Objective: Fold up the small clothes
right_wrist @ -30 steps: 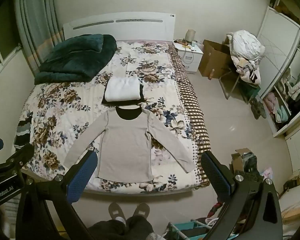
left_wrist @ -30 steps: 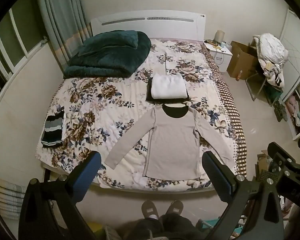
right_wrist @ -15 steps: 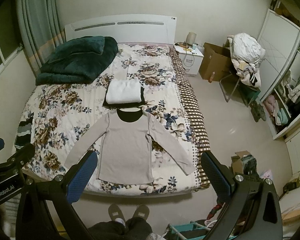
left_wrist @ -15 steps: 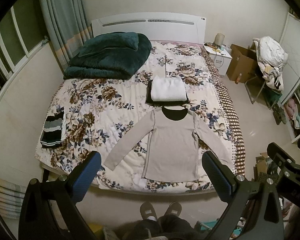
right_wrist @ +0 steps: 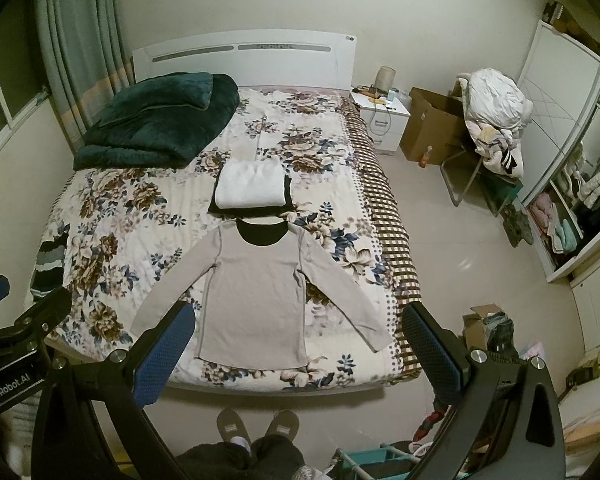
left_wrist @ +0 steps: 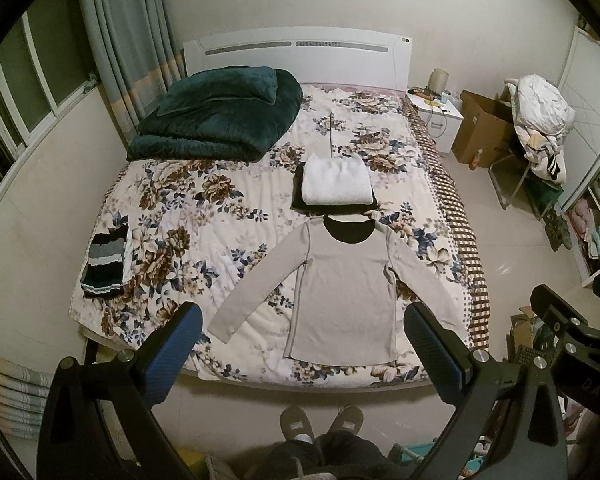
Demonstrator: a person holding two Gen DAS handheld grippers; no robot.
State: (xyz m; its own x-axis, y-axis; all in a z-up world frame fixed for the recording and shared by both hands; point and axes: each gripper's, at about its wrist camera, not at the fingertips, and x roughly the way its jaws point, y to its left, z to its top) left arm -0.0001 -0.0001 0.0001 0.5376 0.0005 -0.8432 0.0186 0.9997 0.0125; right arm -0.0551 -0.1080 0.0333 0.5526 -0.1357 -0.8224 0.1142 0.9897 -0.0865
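One bed point(left_wrist: 204, 216) with a floral cover carries a dark green blanket point(left_wrist: 216, 116), then a grey long-sleeved shirt point(left_wrist: 344, 292) spread flat near the foot edge, a folded white garment point(left_wrist: 336, 180) just beyond its collar. Left gripper point(left_wrist: 300, 336) and right gripper point(right_wrist: 296, 332) hover above, jaws spread, empty.

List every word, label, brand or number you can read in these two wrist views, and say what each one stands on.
"GenRobot.AI": white letters on the black body of the left gripper, seen in the right wrist view.
"DAS": faint letters, uncertain, on the black body of the right gripper, seen in the left wrist view.
Cardboard box: a small label, too blurred to read.
Slippers: a patch on each, unreadable.
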